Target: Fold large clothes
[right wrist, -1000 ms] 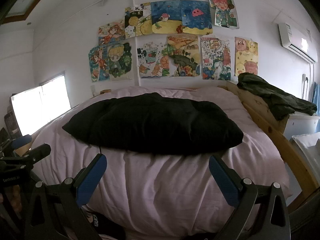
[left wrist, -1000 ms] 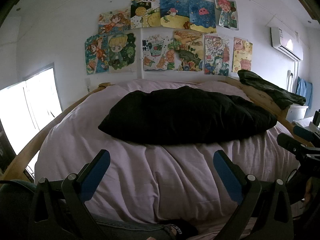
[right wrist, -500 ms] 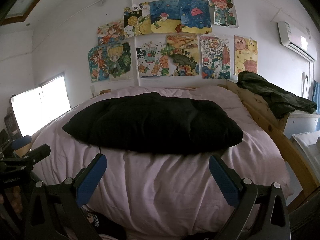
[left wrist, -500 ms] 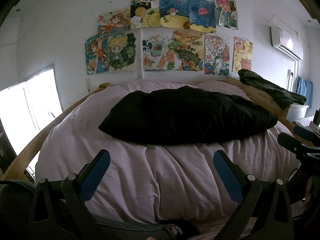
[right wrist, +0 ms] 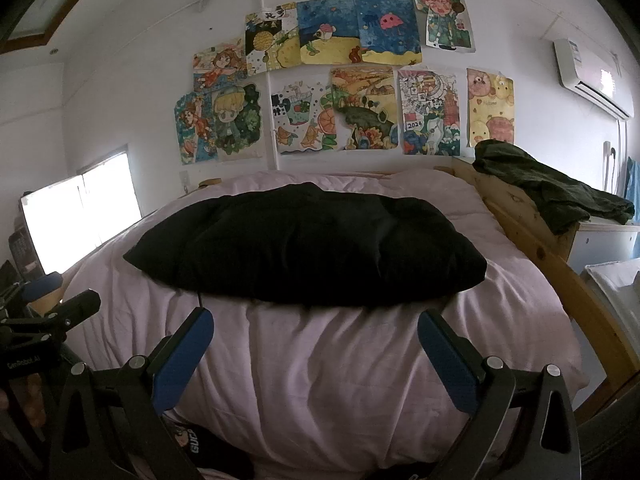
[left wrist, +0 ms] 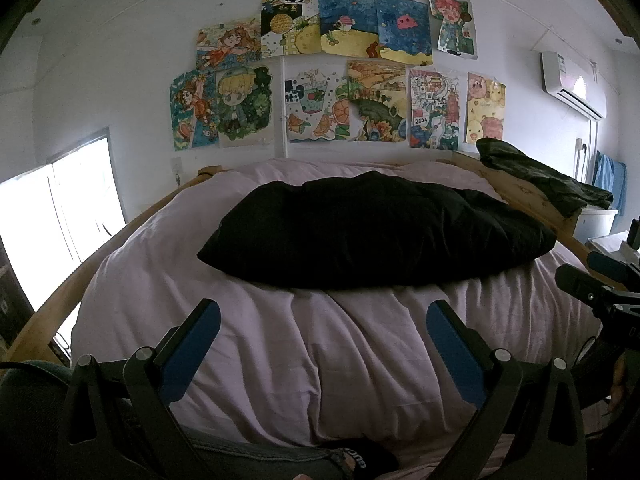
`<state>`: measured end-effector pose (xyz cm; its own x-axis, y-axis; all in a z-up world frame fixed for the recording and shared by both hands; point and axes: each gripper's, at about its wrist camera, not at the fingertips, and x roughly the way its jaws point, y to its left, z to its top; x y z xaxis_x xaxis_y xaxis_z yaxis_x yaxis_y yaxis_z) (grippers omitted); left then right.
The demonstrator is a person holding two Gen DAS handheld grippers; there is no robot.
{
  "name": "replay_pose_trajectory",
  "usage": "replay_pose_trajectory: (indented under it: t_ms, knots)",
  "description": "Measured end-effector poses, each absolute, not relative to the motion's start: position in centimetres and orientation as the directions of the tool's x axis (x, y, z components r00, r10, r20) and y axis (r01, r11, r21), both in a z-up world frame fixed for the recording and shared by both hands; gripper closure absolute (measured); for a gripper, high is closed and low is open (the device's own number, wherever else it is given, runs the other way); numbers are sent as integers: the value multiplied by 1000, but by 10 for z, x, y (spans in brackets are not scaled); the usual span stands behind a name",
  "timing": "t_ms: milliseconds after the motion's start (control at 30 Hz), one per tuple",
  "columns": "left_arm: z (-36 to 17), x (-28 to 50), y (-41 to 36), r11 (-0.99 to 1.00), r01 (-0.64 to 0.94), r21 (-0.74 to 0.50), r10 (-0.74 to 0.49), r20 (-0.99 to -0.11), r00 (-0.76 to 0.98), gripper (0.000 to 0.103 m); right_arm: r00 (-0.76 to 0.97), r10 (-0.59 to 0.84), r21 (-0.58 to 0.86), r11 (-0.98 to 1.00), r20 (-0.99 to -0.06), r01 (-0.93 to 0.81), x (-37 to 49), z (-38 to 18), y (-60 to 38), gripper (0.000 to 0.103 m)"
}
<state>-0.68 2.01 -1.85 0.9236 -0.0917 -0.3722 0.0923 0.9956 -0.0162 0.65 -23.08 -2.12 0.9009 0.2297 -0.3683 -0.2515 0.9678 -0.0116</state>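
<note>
A pink-covered bed [left wrist: 328, 360] fills both views. Across its middle lies a black garment [left wrist: 372, 232], a puffy, rumpled, oblong heap. The left tongs [left wrist: 323, 340] and right tongs [right wrist: 316, 340] hover short of it, both spread wide, holding nothing.

My left tool [left wrist: 323, 330] is level and pointing forward, its two blue-padded fingers [left wrist: 191, 351] spread wide with nothing between them. My right tool [right wrist: 315, 338] sits beside it at about the same height, fingers [right wrist: 447, 362] equally wide apart and empty.
</note>
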Motion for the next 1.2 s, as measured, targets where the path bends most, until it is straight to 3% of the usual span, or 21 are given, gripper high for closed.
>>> replay_pose_trajectory:
  t_ms: [1200]
  knots:
    - [-20, -4, 26, 995, 98, -12, -95, -372, 923, 2, 900, 228, -5, 969, -371, -248, 7, -19, -230, 0]
